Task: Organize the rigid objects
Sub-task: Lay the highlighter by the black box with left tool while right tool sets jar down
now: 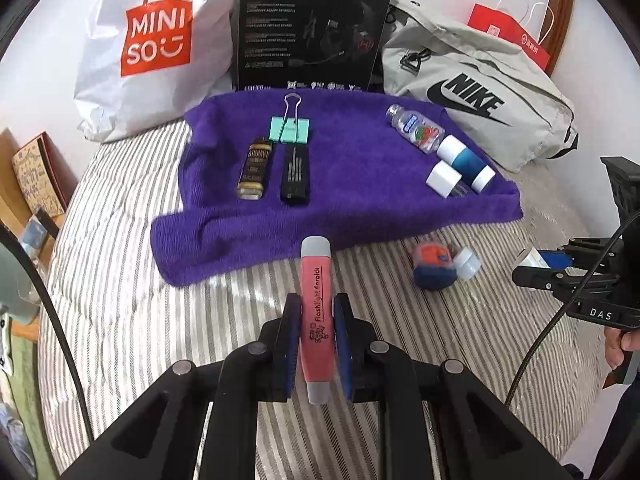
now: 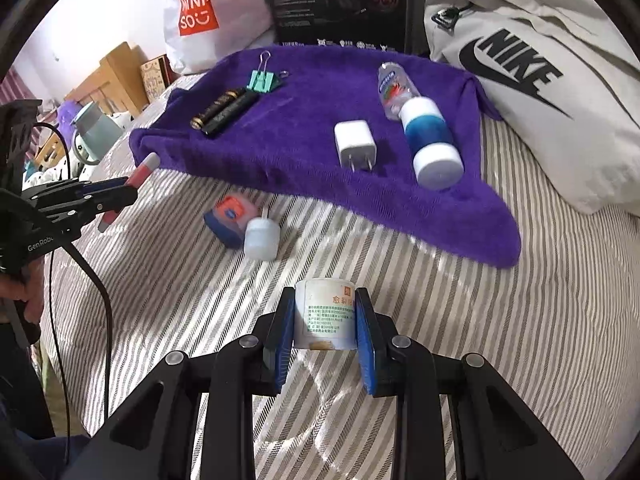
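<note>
My left gripper (image 1: 317, 314) is shut on a pink flashlight stick (image 1: 317, 280) with grey ends, held above the striped bed short of the purple towel (image 1: 360, 208). My right gripper (image 2: 324, 310) is shut on a small white jar (image 2: 325, 314) with a printed label. On the towel lie a green binder clip (image 1: 291, 128), a brown bottle (image 1: 255, 168), a black case (image 1: 295, 174), a clear bottle (image 2: 394, 88), a blue-and-white container (image 2: 430, 142) and a white charger (image 2: 356, 144). An orange-and-blue tape measure (image 2: 228, 216) and a small white bottle (image 2: 262, 238) rest on the bed sheet.
Behind the towel stand a white Miniso bag (image 1: 156, 40), a black headset box (image 1: 312, 24) and a grey Nike bag (image 1: 480, 96), with a red paper bag (image 1: 508, 34) further back. Furniture and clutter sit off the bed's left side (image 2: 96, 128). A cable (image 2: 80, 260) hangs by the left gripper.
</note>
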Demonstrator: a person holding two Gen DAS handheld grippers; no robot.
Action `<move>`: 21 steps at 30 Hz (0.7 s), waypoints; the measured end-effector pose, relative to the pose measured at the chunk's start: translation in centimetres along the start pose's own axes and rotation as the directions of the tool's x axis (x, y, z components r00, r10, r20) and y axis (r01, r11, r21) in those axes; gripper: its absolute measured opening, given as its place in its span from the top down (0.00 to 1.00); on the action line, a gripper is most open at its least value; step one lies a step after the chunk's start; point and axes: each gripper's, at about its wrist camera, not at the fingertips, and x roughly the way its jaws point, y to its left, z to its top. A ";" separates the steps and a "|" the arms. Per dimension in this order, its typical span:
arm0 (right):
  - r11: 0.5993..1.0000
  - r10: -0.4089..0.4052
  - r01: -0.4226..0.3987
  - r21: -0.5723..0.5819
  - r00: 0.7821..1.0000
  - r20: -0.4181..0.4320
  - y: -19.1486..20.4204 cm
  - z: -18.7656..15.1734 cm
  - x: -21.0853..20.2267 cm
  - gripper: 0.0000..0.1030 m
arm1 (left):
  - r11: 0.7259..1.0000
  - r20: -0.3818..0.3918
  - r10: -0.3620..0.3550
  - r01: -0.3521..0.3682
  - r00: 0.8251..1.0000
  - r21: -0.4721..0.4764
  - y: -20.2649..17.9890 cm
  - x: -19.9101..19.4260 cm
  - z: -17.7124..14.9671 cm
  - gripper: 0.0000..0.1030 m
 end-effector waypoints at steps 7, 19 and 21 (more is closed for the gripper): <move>1.000 0.004 -0.004 0.002 0.999 0.042 -0.9 3.0 -1.2 0.73 | 1.000 0.024 -0.020 0.020 1.000 0.008 -0.3 0.0 2.6 0.84; 1.000 0.009 -0.009 -0.002 0.998 0.069 -2.5 10.2 0.5 0.73 | 0.999 0.014 -0.042 0.042 0.999 0.016 0.0 3.1 7.2 0.84; 1.000 0.014 -0.014 -0.005 0.998 0.056 -2.7 11.2 1.5 0.73 | 0.999 0.007 -0.052 0.052 0.999 0.014 0.2 3.7 7.8 0.84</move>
